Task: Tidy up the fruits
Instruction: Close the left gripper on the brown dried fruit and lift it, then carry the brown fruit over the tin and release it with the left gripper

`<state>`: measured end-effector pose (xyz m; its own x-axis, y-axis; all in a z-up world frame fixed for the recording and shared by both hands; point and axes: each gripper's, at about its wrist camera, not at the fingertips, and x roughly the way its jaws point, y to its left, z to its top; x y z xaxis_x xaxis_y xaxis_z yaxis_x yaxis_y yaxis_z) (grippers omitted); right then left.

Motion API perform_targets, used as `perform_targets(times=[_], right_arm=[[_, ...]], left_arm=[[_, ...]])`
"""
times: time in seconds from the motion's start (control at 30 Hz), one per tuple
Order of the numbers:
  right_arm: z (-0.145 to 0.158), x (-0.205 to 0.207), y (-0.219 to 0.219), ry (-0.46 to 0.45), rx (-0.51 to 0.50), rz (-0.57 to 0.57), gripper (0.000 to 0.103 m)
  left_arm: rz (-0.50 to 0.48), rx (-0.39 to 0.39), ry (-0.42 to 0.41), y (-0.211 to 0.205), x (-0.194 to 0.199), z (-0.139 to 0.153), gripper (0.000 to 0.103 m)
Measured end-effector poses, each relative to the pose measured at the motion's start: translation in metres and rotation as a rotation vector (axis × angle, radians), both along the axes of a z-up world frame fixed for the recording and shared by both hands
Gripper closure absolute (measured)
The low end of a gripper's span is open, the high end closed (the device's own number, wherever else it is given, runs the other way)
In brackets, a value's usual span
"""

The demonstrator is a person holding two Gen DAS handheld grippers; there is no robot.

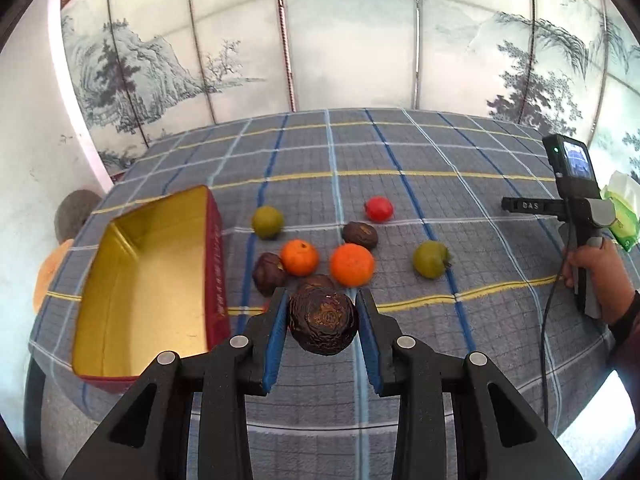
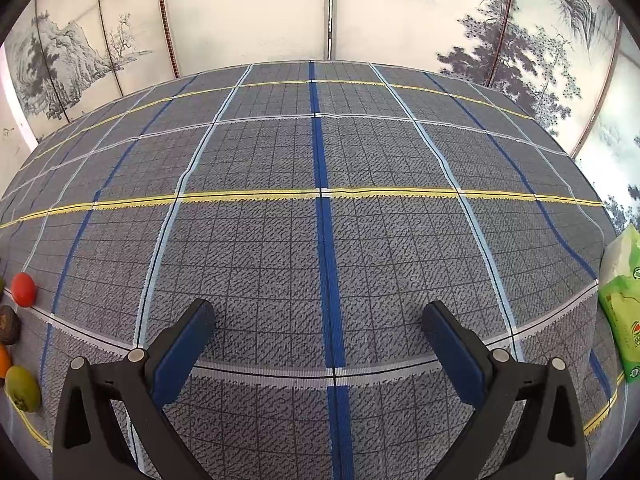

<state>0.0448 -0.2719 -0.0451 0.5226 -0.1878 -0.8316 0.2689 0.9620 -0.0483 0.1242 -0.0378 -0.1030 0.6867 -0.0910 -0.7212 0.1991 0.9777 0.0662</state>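
The left hand-held gripper [image 1: 323, 322] is clamped on a dark wrinkled fruit [image 1: 323, 326], with its blue pads pressing on both sides, and the fruit is above the checked cloth [image 1: 400, 200] that covers the counter. Just to the left of it stands an open red box [image 1: 216, 264] with a gold inside, and nothing lies in the part of it that is visible.

Beyond the held fruit, more fruits lie loose on the cloth: two oranges [image 1: 352, 265] near each other, three more dark wrinkled fruits [image 1: 360, 235] around them, two green fruits [image 1: 267, 222], one on each side of the group, and a red fruit [image 1: 378, 209] at the far side.

The right hand-held gripper [image 2: 318, 344] has its jaws wide apart with nothing between them, over a bare part of the cloth, well to the right of the fruits. A green tissue pack [image 2: 622, 312] lies at the right edge of the counter.
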Motion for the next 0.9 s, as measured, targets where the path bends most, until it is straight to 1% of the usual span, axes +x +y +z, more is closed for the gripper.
perform_targets(times=[0.17, 0.43, 0.57, 0.73, 0.9], right_arm=[[0.000, 0.000, 0.000, 0.000, 0.000, 0.001, 0.000], [0.000, 0.000, -0.001, -0.001, -0.001, 0.000, 0.000], [0.000, 0.000, -0.001, -0.001, -0.002, -0.001, 0.000], [0.000, 0.000, -0.003, -0.002, -0.002, -0.001, 0.000], [0.000, -0.001, -0.003, -0.002, -0.003, -0.002, 0.000]], left_arm=[[0.035, -0.006, 0.000, 0.014, 0.003, 0.002, 0.068], [0.090, 0.017, -0.021, 0.041, 0.010, 0.007, 0.068], [0.125, 0.054, -0.017, 0.061, 0.020, 0.007, 0.068], [0.169, 0.126, -0.003, 0.088, 0.035, 0.002, 0.068], [0.203, 0.177, 0.019, 0.115, 0.053, -0.004, 0.068]])
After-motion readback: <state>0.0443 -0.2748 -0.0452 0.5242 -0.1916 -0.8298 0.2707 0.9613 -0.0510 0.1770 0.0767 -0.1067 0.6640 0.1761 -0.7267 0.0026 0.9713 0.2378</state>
